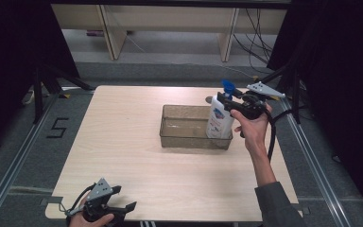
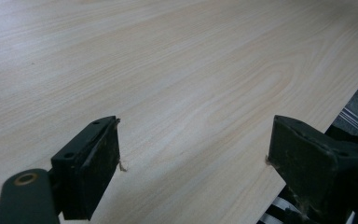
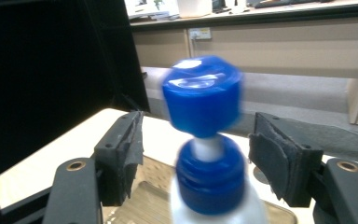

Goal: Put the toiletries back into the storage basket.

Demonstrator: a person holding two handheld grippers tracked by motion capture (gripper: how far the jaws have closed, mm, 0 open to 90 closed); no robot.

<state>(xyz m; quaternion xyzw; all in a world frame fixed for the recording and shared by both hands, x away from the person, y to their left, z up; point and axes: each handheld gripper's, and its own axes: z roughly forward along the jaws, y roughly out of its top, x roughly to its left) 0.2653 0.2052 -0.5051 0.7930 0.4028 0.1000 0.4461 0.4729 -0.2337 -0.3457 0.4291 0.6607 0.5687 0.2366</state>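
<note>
Looking down from the high view, you have the white pump bottle (image 1: 217, 120) standing upright in the right end of the clear tub (image 1: 184, 127) on the bench (image 1: 123, 137). Your right gripper (image 1: 228, 100) sits at the bottle's blue pump head, and your hand covers part of its body, so the fingers are hard to read from here. Your left gripper (image 1: 123, 208) rests at the near left edge of the bench, partly cut off by the bottom of the frame, well apart from the tub.

Along the left gripper view, the fingers (image 2: 93, 163) are spread wide over bare bench wood with nothing between them.

Along the right gripper view, the blue pump head (image 3: 203, 95) is blurred and the bottle's body is cut off at the bottom. The fingers (image 3: 121, 154) stand spread on either side of the blue collar, with a visible gap on both sides, not pinching it.
</note>
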